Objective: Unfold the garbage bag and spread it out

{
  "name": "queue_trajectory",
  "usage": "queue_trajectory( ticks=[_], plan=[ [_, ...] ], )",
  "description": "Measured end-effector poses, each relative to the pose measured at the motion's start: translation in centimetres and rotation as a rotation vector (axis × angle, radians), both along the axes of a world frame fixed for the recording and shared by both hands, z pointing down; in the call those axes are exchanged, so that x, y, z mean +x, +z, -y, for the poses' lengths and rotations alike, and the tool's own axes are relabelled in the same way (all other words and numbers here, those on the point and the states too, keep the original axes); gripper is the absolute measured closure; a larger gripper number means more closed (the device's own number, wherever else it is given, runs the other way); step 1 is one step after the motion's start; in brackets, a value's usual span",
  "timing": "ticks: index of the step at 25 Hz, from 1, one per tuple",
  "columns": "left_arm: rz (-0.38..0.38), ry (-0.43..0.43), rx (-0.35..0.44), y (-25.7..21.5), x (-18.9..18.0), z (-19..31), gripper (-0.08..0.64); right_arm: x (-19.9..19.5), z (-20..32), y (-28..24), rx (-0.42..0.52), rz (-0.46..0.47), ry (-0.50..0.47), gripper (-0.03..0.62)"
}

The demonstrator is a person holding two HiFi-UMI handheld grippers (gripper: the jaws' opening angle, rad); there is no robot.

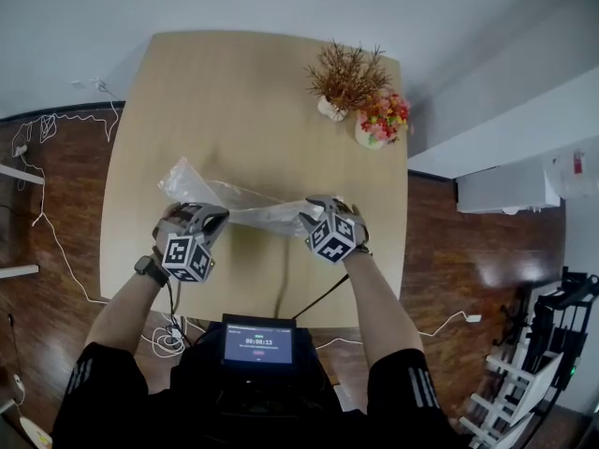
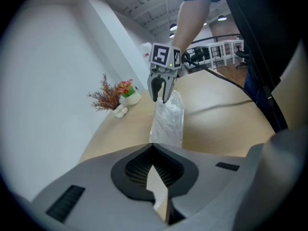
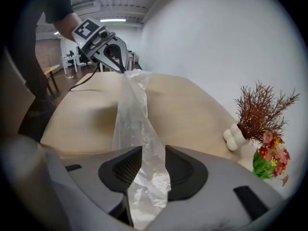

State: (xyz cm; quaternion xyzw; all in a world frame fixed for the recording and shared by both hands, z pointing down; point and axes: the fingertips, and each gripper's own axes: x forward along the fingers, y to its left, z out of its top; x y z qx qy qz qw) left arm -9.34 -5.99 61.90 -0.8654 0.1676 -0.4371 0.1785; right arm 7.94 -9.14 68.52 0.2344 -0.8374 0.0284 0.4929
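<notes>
Plastic film runs straight across between my two grippers. In the head view, the garbage bag [image 1: 245,204] is a clear, crinkled band. Its long axis lies crosswise, from my left gripper [image 1: 218,216] to my right gripper [image 1: 310,216], above the wooden table [image 1: 234,92]. A looser, wider end fans out beyond the left gripper, on its far outer side; I cannot tell whether that end rests on the table. The marker cubes cover most of both sets of jaws here. Beyond the right gripper stand a vase of dried brown sprigs [image 1: 346,80] and a pot of bright flowers [image 1: 382,120], well apart from the bag.

In the left gripper view, my left gripper [image 2: 154,148] is clenched, jaws together on the bag, with only a sliver of film showing in the slit between them. The bag [image 2: 167,121] points straight ahead from the tips, narrow and rumpled, to the right gripper [image 2: 161,97] opposite, whose jaws stand parted at its far end. The stretch inside my own jaws is hidden.

In the right gripper view, my right gripper [image 3: 154,153] is released. The jaws stand apart and the bag [image 3: 134,119] hangs loosely through the gap, bunched and whitish there. Ahead it narrows into a thin, translucent twist that reaches up to the tips of the left gripper [image 3: 123,70], which pinch it. Its near end is cut off by the bottom edge.
</notes>
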Motion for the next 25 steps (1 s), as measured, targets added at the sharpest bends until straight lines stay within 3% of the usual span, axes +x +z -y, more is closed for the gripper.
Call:
queue_trajectory(
  ticks=[4, 7, 13, 18, 22, 25],
  plan=[
    [0.03, 0.038, 0.017, 0.8, -0.8, -0.9, 0.56, 0.7, 0.2, 1.7, -0.017, -0.102, -0.05, 0.419],
    [0.046, 0.063, 0.022, 0.9, -0.8, -1.7, 0.56, 1.0, 0.6, 2.1, 0.02, -0.16, -0.083, 0.419],
    [0.051, 0.088, 0.015, 0.9, -0.9, -2.6, 0.56, 0.3, 2.1, 1.4, 0.081, -0.186, -0.107, 0.419],
    [0.047, 0.074, 0.005, 0.9, -1.3, -2.7, 0.56, -0.4, 1.9, 1.8, 0.052, -0.202, -0.128, 0.421],
    [0.044, 0.055, -0.002, 1.1, -1.5, -2.6, 0.56, -0.5, 0.9, 2.4, 0.019, -0.218, -0.143, 0.559],
    [0.043, 0.039, -0.006, 1.3, -1.7, -2.4, 0.56, -0.5, 0.5, 2.2, 0.02, -0.211, -0.141, 0.574]
  ],
)
